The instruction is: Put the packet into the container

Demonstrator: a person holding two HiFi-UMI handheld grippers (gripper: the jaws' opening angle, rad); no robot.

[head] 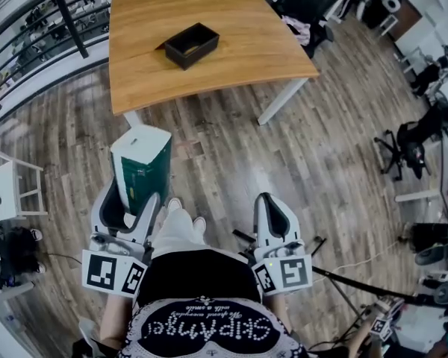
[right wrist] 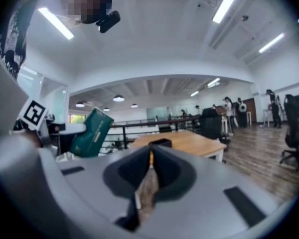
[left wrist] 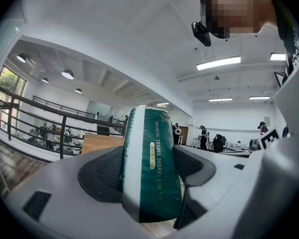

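Observation:
A green and white packet (head: 140,167) stands upright in my left gripper (head: 131,200), whose jaws press on both its sides; the left gripper view shows the packet (left wrist: 150,168) filling the gap between the pads. The black open container (head: 191,45) sits on the wooden table (head: 239,28) well ahead of me, and appears small in the right gripper view as the container (right wrist: 159,143). My right gripper (head: 275,213) is held low at my right side, jaws closed together with nothing between them. The packet (right wrist: 91,133) also shows at the left of the right gripper view.
I stand on a wood-plank floor a few steps short of the table. A railing (head: 52,36) runs along the left. A white stool (head: 6,189) is at the left, office chairs (head: 411,144) at the right, and cables and stands (head: 373,282) lie near my right foot.

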